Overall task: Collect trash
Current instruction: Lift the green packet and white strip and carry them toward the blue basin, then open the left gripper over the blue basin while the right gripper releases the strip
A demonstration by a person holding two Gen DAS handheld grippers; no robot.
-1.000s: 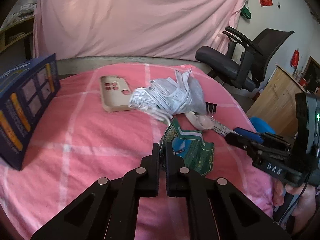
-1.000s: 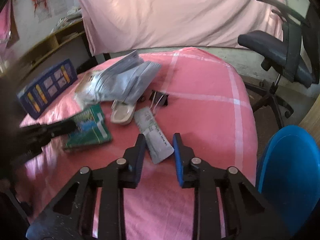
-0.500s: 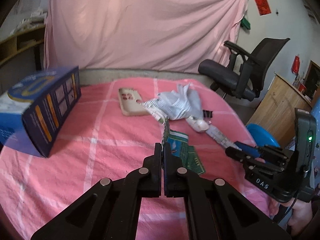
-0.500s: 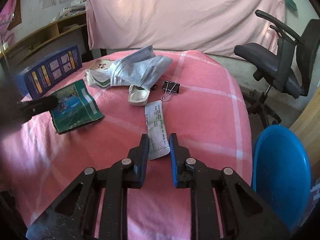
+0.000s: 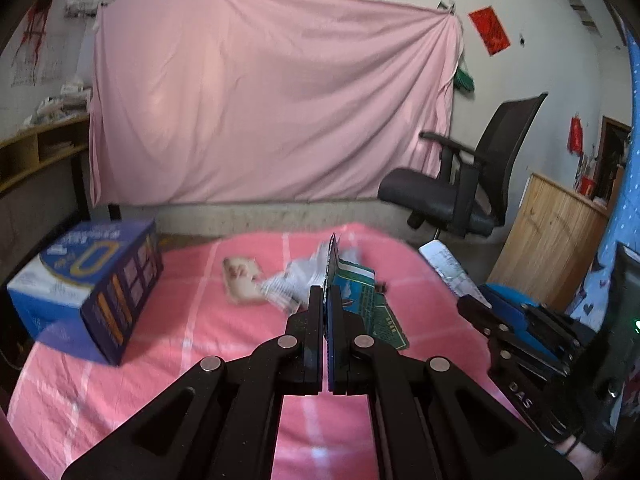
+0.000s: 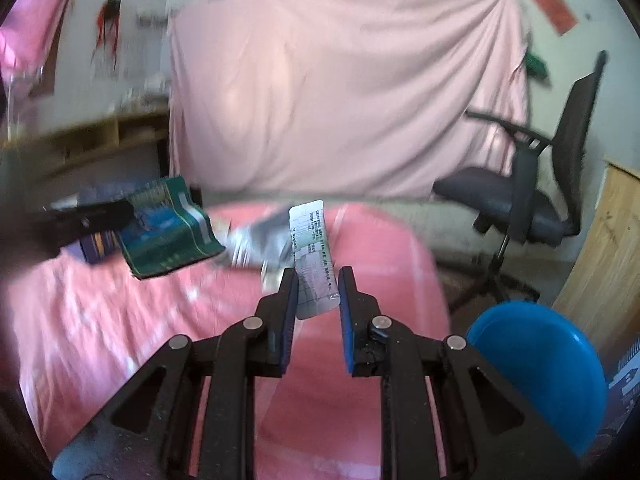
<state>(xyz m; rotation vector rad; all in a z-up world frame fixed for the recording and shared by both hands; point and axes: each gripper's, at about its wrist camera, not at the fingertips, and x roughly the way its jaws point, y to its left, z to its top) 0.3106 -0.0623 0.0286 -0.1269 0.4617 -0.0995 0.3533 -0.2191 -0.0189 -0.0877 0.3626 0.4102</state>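
Both grippers hold trash lifted above the pink tabletop (image 5: 160,344), presumably for binning: left gripper (image 5: 325,300) jaws clamp the green wrapper (image 5: 360,296); right gripper (image 6: 318,292) jaws pinch the white packet (image 6: 312,248).

A lived-in room of a home: a pink sheet (image 5: 272,108) hangs over the far wall, red paper decorations (image 5: 489,30) stick to the plaster, an office chair (image 5: 468,184) stands at right, wooden shelves (image 5: 36,156) at left, and a pink checked cloth (image 5: 160,344) covers the near worktop.

Box (image 5: 86,284) left on table (image 5: 180,340); chair (image 5: 464,184) behind right; bin (image 6: 540,364) beside table.
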